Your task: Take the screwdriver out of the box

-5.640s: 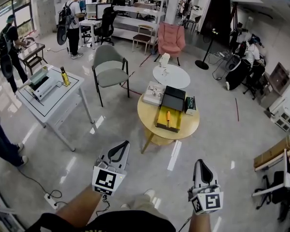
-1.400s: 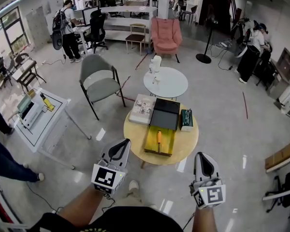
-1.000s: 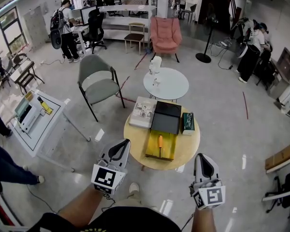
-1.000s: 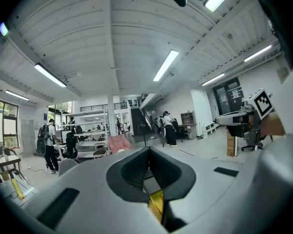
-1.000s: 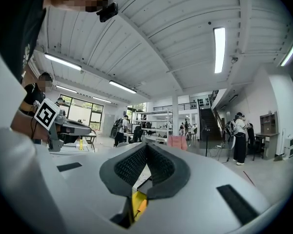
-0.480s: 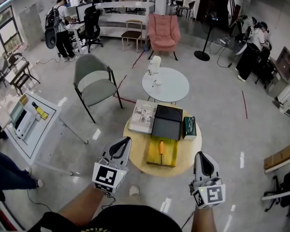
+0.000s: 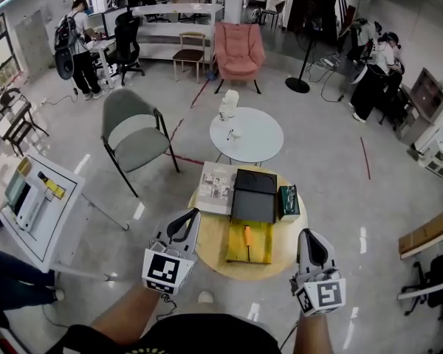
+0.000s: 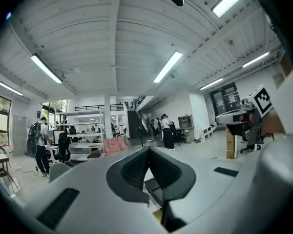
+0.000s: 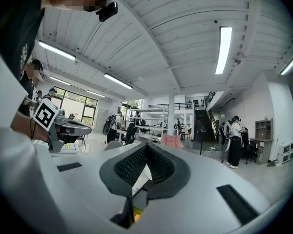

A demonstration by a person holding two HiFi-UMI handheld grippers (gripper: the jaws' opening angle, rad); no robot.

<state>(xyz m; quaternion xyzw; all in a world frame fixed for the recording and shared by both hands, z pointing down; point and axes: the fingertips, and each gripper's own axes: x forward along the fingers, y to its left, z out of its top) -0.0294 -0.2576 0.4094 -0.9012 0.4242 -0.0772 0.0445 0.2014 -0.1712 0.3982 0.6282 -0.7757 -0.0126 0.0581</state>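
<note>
While both grippers hang in the air on my side of the round wooden table (image 7: 207, 245), nothing of the actual job is done yet. The screwdriver (image 7: 246, 236), with its orange handle, lies lengthwise in the open yellow box (image 7: 260, 248), right in the middle of it. The box sits at the near edge of the tabletop, directly between my two tools in the head view.

Left gripper (image 7: 183, 220): its own view shows the jaws pressed together at the tip with nothing between them (image 8: 149, 150). Right gripper (image 7: 310, 238): same story, jaws fully closed and empty (image 9: 146, 147). Both point out level across the room rather than down at the box. Low in the right gripper view there's a small orange-yellow speck under the jaws. It's probably the box and the screwdriver handle, but it's too small for me to swear to it.

Behind the yellow box a black flat case (image 7: 254, 198) butts up against it, with a magazine (image 7: 217, 186) to its left and a small green carton (image 7: 288, 201) to its right. None of that blocks the way in.

So by my reckoning this is the approach, with everything left to do: close in, tip a gripper down over the box, open its jaws, take the handle and lift the screwdriver clear.
</note>
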